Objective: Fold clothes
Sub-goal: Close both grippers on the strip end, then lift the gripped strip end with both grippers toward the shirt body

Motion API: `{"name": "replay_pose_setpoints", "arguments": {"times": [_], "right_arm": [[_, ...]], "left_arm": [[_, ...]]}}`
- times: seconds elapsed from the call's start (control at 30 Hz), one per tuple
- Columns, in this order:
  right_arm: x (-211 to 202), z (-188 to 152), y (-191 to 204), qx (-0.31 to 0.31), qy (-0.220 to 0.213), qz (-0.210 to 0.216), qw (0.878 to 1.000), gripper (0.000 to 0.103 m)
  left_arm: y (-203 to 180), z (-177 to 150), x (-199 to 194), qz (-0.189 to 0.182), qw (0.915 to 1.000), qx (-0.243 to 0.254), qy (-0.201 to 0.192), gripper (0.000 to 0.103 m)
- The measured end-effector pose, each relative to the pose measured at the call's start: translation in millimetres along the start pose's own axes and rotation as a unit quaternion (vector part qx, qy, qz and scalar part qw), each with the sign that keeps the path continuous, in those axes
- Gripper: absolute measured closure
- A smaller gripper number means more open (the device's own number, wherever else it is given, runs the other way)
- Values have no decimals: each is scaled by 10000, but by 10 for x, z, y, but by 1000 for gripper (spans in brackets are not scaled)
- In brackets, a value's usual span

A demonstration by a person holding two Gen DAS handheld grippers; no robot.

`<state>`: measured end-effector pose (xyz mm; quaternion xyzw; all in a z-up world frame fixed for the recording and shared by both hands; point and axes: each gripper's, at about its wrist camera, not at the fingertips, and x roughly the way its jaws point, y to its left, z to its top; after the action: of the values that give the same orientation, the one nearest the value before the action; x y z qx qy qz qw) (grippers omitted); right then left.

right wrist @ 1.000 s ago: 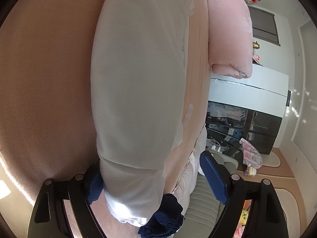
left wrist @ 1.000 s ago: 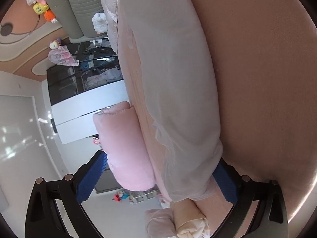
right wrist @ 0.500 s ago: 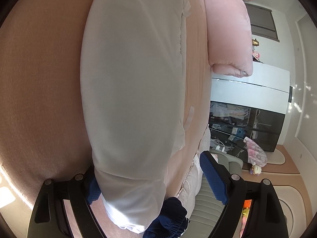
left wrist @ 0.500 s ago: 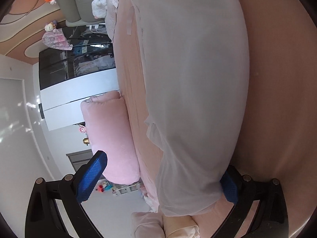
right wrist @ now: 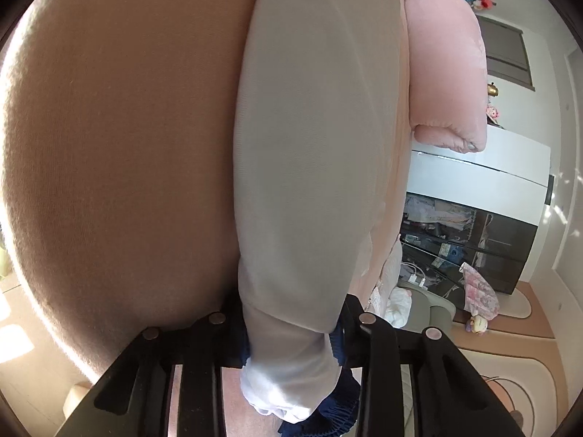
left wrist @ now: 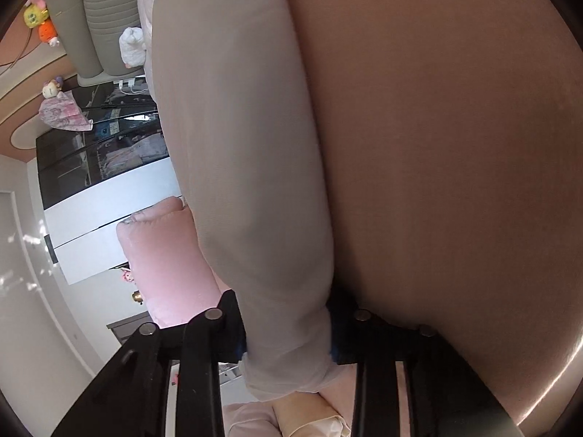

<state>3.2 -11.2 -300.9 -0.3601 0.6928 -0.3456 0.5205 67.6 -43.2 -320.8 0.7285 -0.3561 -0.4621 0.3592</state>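
A thin white garment (left wrist: 237, 145) lies stretched along the peach bed sheet (left wrist: 437, 145). In the left wrist view one end of it bunches between the blue pads of my left gripper (left wrist: 288, 331), whose jaws are closing and pinch the cloth. In the right wrist view the same white garment (right wrist: 309, 145) runs away from my right gripper (right wrist: 291, 335). Its jaws are closing too, and they squeeze the other bunched end. A dark navy garment (right wrist: 328, 411) lies under that end.
A rolled pink pillow (left wrist: 167, 262) (right wrist: 444, 65) lies at the bed's far side. Beyond it stands a white and black cabinet (left wrist: 109, 200) (right wrist: 473, 200). A folded cream cloth (left wrist: 309, 415) sits below my left gripper. Plush toys (left wrist: 40, 22) hang in the room.
Both grippers stood wide open around the garment's ends. Both have sunk onto the cloth and their pads have come together on it, gathering it into a narrow bunch.
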Motion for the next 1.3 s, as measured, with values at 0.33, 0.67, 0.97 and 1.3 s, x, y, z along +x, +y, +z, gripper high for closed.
{"name": "replay_pose_setpoints", "arguments": {"times": [0.33, 0.67, 0.97, 1.3], "right_arm": [[-54, -70, -12, 32, -264, 39, 9996, 74], [-230, -205, 106, -396, -547, -238, 9974, 77], [-463, -271, 250, -478, -575, -200, 9970, 77], [-559, -323, 278, -526, -623, -229, 9964, 77]], "left_arm": [[-82, 8, -111, 202, 9998, 59, 75, 82], [-248, -115, -490, 177, 9995, 249, -80, 82], [-435, -151, -686, 226, 9987, 451, -94, 81], [-506, -201, -807, 77, 9987, 490, -71, 80]]}}
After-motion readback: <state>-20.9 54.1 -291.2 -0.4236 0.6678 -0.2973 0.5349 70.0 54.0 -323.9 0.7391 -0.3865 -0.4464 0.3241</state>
